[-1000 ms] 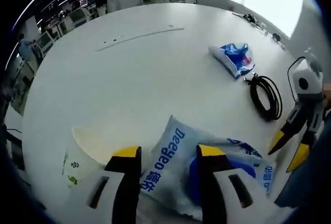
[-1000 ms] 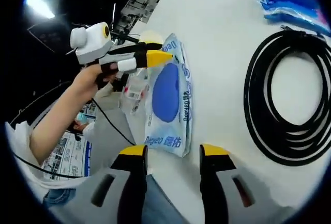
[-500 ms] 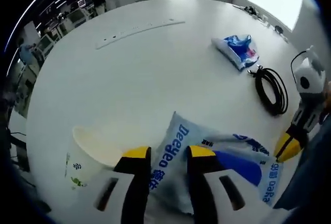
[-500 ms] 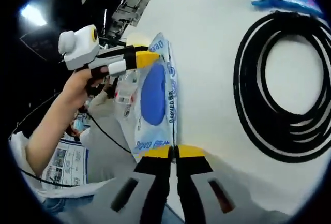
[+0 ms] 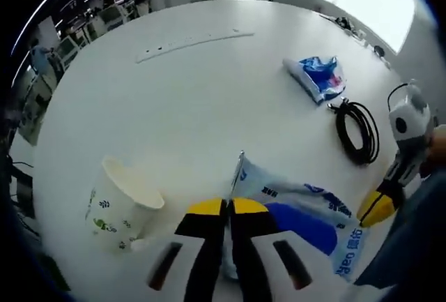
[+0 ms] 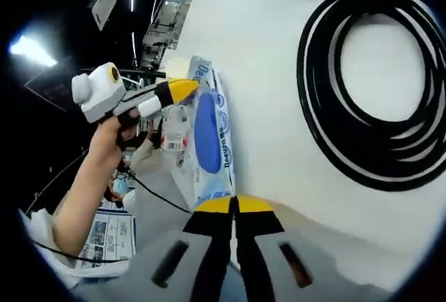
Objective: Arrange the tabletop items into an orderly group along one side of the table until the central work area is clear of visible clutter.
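Both grippers had clamped down since a second earlier, when their jaws were spread wide either side of the wipes pack (image 5: 306, 211). The left gripper (image 5: 227, 208) had its yellow tips pressed together on the pack's near edge, and the right gripper (image 6: 233, 206) had its own tips pinched on the opposite corner of the same pack (image 6: 209, 141), so the thing was held from both ends. The pack itself had lifted a bit, with one corner sticking up off the white table (image 5: 195, 93), where it had lain flatter before.

Working out from the pack: the paper cup (image 5: 122, 201) lay tipped on its side just beside it, on the side away from the right gripper. Out past the pack, the coiled black cable (image 5: 357, 131) sat on the table well apart from it, and the crumpled blue-and-white bag (image 5: 315, 77) was just beyond the cable. In the right gripper view the cable (image 6: 369, 93) looked big and close, right next to the pack. A person's hand (image 6: 108, 138) was wrapped round the left gripper's handle, beside the pack's far end. Further off across the table from the pack ran a thin pale strip (image 5: 191, 40).
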A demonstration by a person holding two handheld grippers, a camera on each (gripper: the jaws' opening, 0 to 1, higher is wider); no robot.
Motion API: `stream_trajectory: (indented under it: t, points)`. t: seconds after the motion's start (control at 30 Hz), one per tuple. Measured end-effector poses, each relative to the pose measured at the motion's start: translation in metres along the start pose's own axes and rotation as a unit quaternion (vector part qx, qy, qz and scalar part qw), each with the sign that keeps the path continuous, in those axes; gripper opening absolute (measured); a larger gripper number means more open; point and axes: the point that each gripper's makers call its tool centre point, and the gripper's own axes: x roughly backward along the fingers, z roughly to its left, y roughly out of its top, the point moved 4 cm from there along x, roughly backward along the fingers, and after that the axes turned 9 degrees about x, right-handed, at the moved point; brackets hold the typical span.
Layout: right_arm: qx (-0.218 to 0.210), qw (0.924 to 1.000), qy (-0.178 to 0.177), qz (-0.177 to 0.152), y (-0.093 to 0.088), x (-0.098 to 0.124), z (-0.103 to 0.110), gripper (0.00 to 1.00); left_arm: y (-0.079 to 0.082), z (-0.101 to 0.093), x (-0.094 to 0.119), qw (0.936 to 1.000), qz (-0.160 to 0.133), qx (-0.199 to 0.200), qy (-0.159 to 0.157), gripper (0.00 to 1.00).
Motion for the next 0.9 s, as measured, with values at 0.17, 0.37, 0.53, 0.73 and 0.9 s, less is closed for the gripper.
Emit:
stream_trajectory:
  t: [0.17, 0.37, 0.53, 0.73, 0.9]
  points:
    - [0.055, 0.9981, 0.028, -0.002, 0.002, 0.000, 0.003, 0.00, 0.011, -0.006, 0.030, 0.9892, -0.062, 0.115, -0.066, 0.00]
    - [0.145, 0.9877, 0.044, -0.040, 0.016, -0.003, 0.013, 0.44, 0.018, -0.022, 0.067, 0.9808, -0.102, 0.123, -0.111, 0.00]
    - [0.163, 0.9851, 0.048, -0.030, 0.012, -0.005, 0.012, 0.29, 0.023, -0.035, 0.093, 0.9682, -0.139, 0.148, -0.146, 0.00]
    - [0.187, 0.9794, 0.062, -0.046, 0.017, 0.003, 0.010, 0.02, 0.034, -0.046, 0.119, 0.9435, -0.186, 0.196, -0.192, 0.00]
    - [0.160, 0.9813, 0.071, -0.080, 0.033, 0.021, 0.017, 0.00, 0.041, -0.044, 0.131, 0.9352, -0.214, 0.207, -0.192, 0.00]
